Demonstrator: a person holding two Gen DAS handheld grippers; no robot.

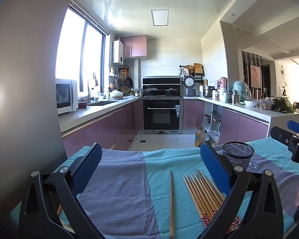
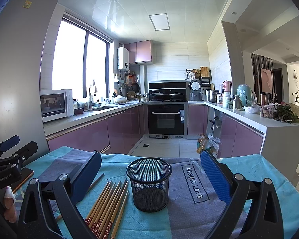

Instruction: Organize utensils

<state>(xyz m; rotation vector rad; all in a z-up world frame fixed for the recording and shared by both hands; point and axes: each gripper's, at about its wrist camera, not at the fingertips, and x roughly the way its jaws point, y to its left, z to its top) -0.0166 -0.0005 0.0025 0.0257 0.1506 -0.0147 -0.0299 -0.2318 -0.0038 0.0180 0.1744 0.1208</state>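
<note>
While both grippers, left (image 1: pixel 149 169) & right (image 2: pixel 150 171), gape wide w/ nothing held, bamboo chopsticks bundle (image 2: pixel 106 205) lies beside empty black mesh cup (image 2: pixel 149 185); light cup may tip if bumped.

Mesh holder (image 2: pixel 149 185): black wire mesh, matt, with a solid rim. Chopsticks (image 2: pixel 107 205): light wood or bamboo, smooth, with red floral-patterned ends; single chopstick (image 1: pixel 171 203) plainer and browner. Tablecloth (image 2: pixel 189 215): woven cloth, matt, creased, in teal and grey-purple panels with printed lettering. Right gripper (image 2: pixel 150 176): matt black plastic arms, blue textured pads, metal pivot pins. Kitchen cabinets (image 2: pixel 79 137): glossy mauve fronts.
</note>
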